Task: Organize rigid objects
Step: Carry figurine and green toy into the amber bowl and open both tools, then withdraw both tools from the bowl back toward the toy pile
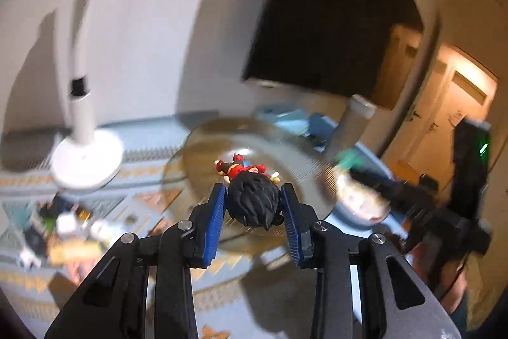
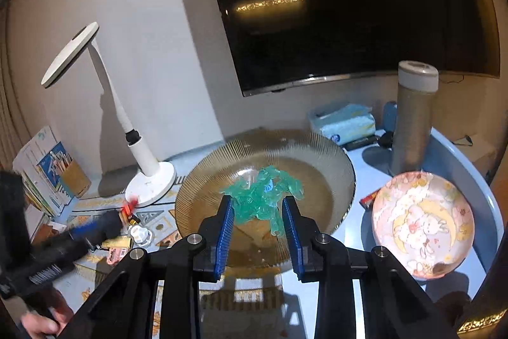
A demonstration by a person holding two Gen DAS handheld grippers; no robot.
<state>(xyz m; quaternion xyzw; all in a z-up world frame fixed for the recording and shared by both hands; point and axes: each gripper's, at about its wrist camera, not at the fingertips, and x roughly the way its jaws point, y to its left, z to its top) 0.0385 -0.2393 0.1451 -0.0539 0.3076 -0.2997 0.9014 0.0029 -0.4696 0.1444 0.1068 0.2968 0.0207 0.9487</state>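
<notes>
**Two grippers, two toys, one ribbed glass plate**

Both grippers are loaded. The left gripper [image 1: 254, 205] has its blue pads [image 1: 216, 224] clenched on the black-haired head of a small figurine [image 1: 252, 202], whose red-clad body points away from the camera, over the glass plate [image 1: 197, 158]. That view is smeared by motion blur, so finer detail cannot be told. The right gripper [image 2: 258, 221] grasps a translucent teal toy [image 2: 263, 193] between its pads — the toy hangs above the near half of the same amber, ribbed plate [image 2: 317, 154], and whether it touches the glass cannot be told.

At the near left corner of the tabletop [image 2: 358, 307], seen from the right wrist, a hand [image 2: 41, 323] holds the left gripper's dark handle. Just beyond it lies a loose clutter of small objects [image 2: 127, 240] on a patterned cloth [image 2: 92, 262] — a white knob-like piece, a yellow one, a pink one. Near the right edge sits a small pink bowl [image 2: 422, 221] with a rabbit-and-moon print, apart from the glass plate, a red box [image 2: 368, 199] between them.

Farther back, a white desk lamp [image 2: 149, 180] stands left of the plate, its round base just beside the rim. Toward the far right corner stand a tall grey-brown cylinder [image 2: 412, 123] with a pale cap and a blue tissue pack [image 2: 346, 123]. A printed box [image 2: 47, 167] leans at the far left edge, and a dark screen [image 2: 349, 5] hangs on the wall behind.
</notes>
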